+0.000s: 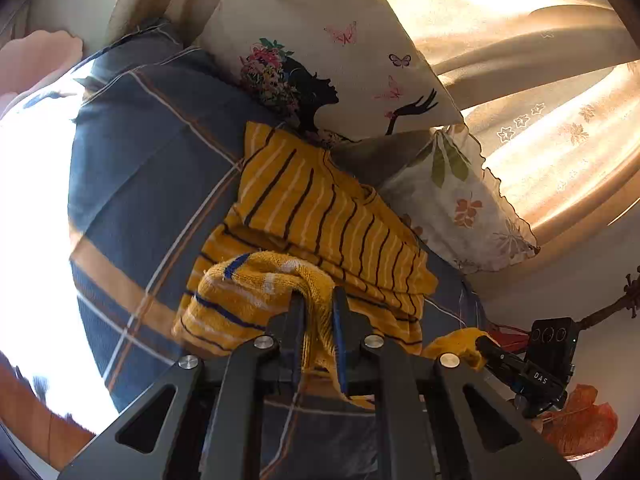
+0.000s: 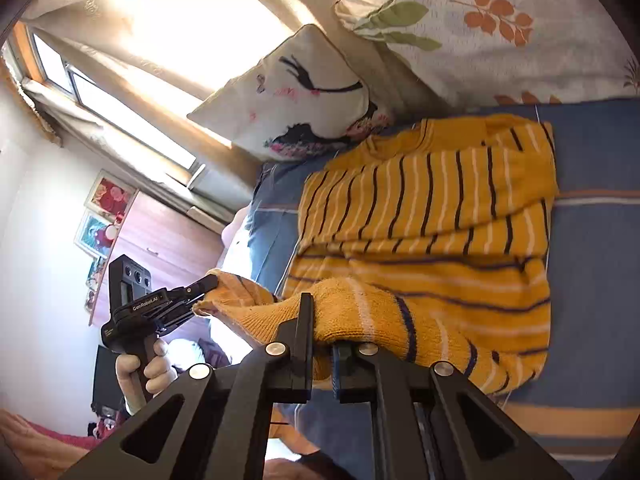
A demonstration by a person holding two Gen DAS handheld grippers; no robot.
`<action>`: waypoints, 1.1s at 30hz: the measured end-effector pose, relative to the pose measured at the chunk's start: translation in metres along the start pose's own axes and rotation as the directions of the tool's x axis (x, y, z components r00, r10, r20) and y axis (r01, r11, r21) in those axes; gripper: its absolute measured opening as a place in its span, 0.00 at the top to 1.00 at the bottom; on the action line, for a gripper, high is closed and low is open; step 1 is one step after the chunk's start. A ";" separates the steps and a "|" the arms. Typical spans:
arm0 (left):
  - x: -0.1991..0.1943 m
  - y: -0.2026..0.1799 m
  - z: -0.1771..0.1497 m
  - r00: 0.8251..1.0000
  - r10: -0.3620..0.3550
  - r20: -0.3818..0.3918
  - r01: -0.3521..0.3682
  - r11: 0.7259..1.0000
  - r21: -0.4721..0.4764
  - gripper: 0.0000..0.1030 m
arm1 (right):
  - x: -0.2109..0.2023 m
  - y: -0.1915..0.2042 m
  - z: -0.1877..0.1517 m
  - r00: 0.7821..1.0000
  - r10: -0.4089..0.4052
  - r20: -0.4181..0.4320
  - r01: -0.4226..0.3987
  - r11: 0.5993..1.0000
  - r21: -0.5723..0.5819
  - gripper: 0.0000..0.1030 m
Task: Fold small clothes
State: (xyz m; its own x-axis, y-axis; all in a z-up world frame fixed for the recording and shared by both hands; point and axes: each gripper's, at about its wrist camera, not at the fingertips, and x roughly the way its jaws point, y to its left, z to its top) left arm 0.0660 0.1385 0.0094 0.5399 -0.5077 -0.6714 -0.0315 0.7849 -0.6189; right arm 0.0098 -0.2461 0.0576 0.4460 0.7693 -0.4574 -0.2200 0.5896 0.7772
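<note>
One yellow striped sweater (image 2: pixel 432 216) lies partly folded on the blue plaid bedsheet (image 2: pixel 600 260), near two pillows: a butterfly-print cushion (image 1: pixel 320 40) and a leaf-print pillow (image 1: pixel 460 200). The left gripper (image 1: pixel 318 300) is clamped on the sweater's hem, and the right gripper (image 2: pixel 324 320) is pinched on the same edge further along, both lifting it.

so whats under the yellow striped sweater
The yellow striped sweater lies on a blue plaid bedsheet, which shows all around it. Whatever sits directly beneath the knit is covered. Both grippers pinch its lifted hem.
</note>
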 end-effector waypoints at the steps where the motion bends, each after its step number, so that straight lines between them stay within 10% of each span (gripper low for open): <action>1: 0.013 0.000 0.016 1.000 0.003 -0.004 -0.003 1.000 0.007 0.88 | 0.008 -0.004 0.015 1.000 -0.014 0.007 0.014 1.000 0.007 0.93; 15: 0.185 -0.008 0.146 0.987 0.101 -0.127 -0.083 0.986 0.142 0.87 | 0.106 -0.124 0.138 0.950 -0.312 0.029 0.291 0.912 0.287 0.92; 21: 0.172 0.003 0.164 0.994 0.045 -0.101 -0.033 0.993 0.110 0.62 | 0.099 -0.177 0.143 0.967 -0.220 0.125 0.128 0.850 0.511 0.86; 27: 0.147 0.011 0.151 0.990 0.107 -0.092 -0.094 0.986 0.137 0.60 | 0.083 -0.180 0.146 0.955 -0.231 0.184 0.096 0.832 0.546 0.45; 33: 0.136 -0.018 0.115 0.991 0.020 -0.130 0.013 0.968 0.249 0.56 | 0.074 -0.137 0.142 0.952 -0.234 0.196 0.140 0.905 0.401 0.45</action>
State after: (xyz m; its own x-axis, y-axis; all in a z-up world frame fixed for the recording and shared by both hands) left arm 0.2370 0.0968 -0.0237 0.4252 -0.5339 -0.7309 0.1864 0.8419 -0.5065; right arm 0.1957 -0.3046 -0.0213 0.6466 0.5463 -0.5325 0.2112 0.5425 0.8131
